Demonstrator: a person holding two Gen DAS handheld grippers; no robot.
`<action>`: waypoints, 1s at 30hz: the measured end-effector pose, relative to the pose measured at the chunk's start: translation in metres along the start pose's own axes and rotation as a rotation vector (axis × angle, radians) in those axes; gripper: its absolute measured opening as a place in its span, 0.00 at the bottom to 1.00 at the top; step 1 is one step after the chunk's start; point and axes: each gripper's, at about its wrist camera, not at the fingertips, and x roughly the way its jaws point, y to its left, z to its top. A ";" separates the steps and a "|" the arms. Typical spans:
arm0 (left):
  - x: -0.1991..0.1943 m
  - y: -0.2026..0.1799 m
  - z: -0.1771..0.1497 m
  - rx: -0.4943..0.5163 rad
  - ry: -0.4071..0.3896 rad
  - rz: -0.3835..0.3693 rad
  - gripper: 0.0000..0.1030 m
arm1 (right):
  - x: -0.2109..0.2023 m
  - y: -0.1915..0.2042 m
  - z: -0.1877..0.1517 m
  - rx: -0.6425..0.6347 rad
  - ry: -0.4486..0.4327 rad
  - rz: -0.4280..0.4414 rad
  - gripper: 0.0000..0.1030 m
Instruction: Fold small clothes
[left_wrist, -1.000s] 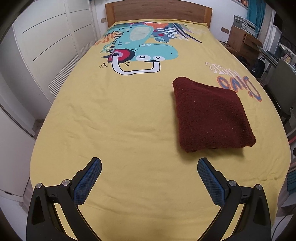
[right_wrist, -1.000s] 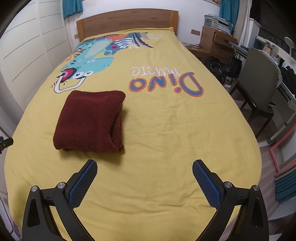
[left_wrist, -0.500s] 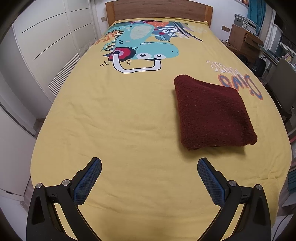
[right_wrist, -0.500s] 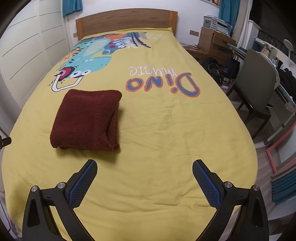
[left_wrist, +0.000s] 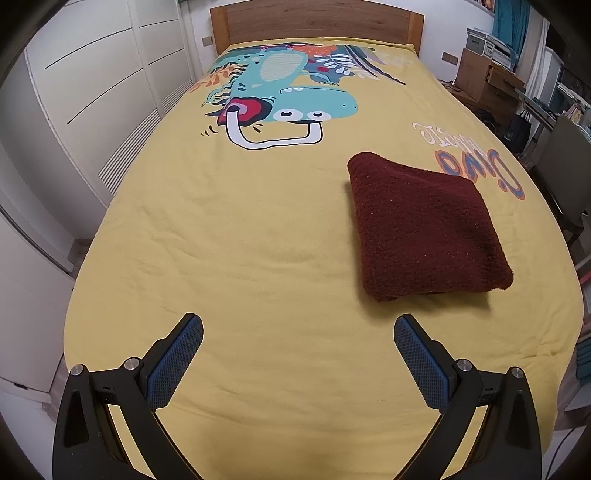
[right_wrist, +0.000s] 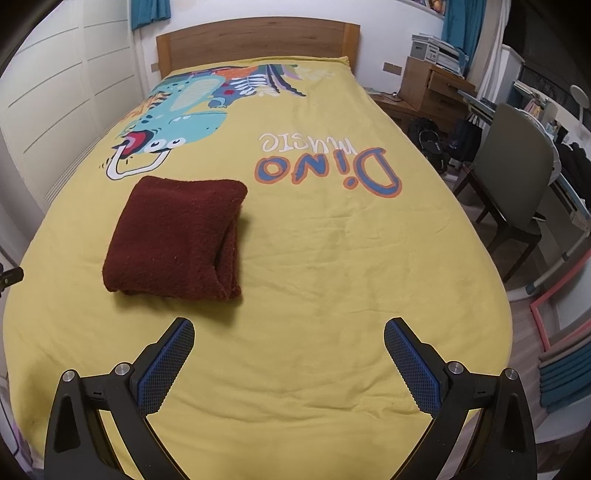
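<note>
Both the left tool (left_wrist: 298, 332) and the right tool (right_wrist: 289, 336), with blue cross-hatched pads, hang spread apart and empty over the bed (right_wrist: 332, 280). Beyond them a folded, nubbly maroon garment (right_wrist: 173, 236) lies flat on the yellow cover, near the upside-down print "Dino music" (right_wrist: 328, 162).

I am working in a home bedroom, likely a child's. A bed with a wooden headboard (right_wrist: 258, 42) wears a yellow dinosaur-print bedspread (right_wrist: 332, 258). White wardrobe doors (left_wrist: 92, 92) stand left; a desk chair (right_wrist: 517, 177) stands right.
</note>
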 end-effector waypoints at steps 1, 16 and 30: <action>0.000 0.000 0.000 0.002 0.001 0.000 0.99 | 0.000 -0.001 0.000 0.001 -0.001 0.001 1.00; 0.005 0.004 0.005 0.018 0.013 -0.005 0.99 | 0.003 -0.004 0.003 0.002 0.007 0.006 1.00; 0.008 0.000 0.005 0.037 0.018 -0.008 0.99 | 0.010 -0.005 0.002 0.008 0.021 0.012 1.00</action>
